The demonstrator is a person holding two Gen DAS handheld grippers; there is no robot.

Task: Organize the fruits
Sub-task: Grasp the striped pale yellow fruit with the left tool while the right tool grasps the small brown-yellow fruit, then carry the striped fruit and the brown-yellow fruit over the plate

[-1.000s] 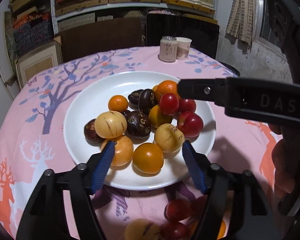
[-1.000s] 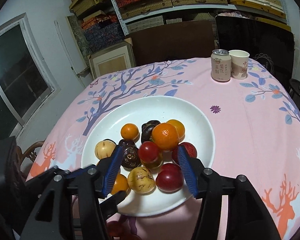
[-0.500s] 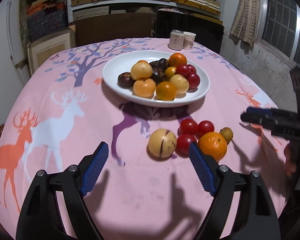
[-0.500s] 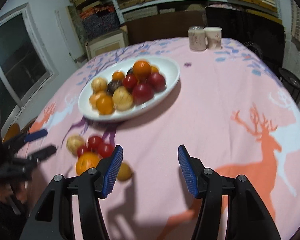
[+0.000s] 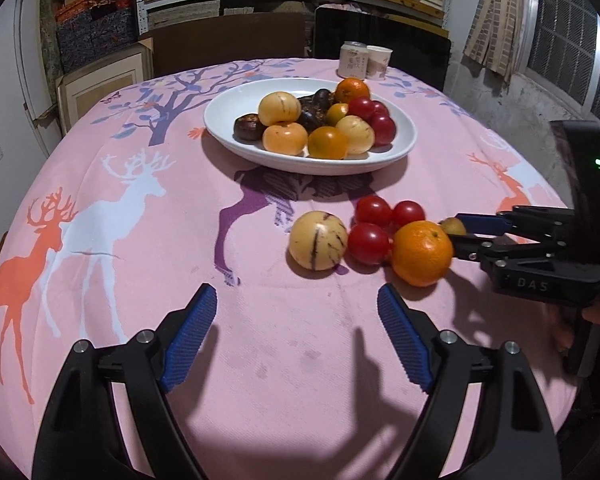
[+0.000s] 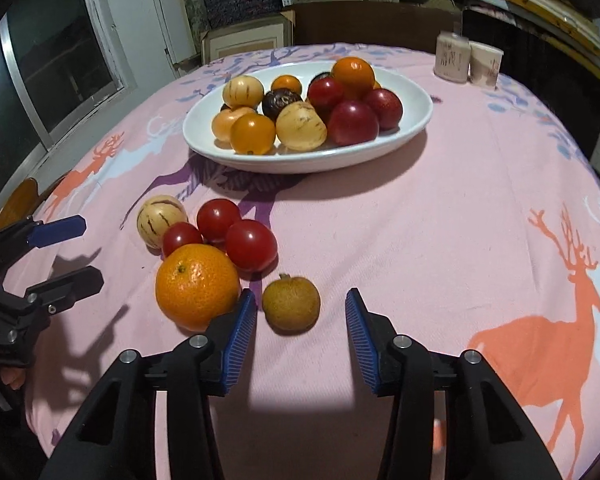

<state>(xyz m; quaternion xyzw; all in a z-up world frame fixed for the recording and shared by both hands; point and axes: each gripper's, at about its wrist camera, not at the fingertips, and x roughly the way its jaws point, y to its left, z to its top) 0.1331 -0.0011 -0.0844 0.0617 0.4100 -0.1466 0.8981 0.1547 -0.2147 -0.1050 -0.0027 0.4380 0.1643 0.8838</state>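
Note:
A white plate (image 5: 228, 136) (image 6: 420, 120) piled with several fruits stands mid-table. On the pink cloth nearer me lie a striped yellow fruit (image 5: 318, 240) (image 6: 162, 220), three red tomatoes (image 5: 374, 210) (image 6: 252, 244), an orange (image 5: 422, 252) (image 6: 198, 286) and a small brown fruit (image 6: 291, 302) (image 5: 452, 225). My right gripper (image 6: 300, 312) (image 5: 460, 236) is closing, with the brown fruit between its fingertips; gaps still show beside the pads. My left gripper (image 5: 294, 304) (image 6: 88, 252) stands wide open over bare cloth, short of the striped fruit.
A drink can (image 5: 352, 60) and a paper cup (image 5: 378, 62) stand at the table's far edge. Shelves with boxes and a dark chair back are behind the round table. A hand shows under each gripper.
Both grippers drew back from over the plate to the loose fruits near the table's front. The right one came down around the small brown fruit and its jaws narrowed. The left jaws widened.

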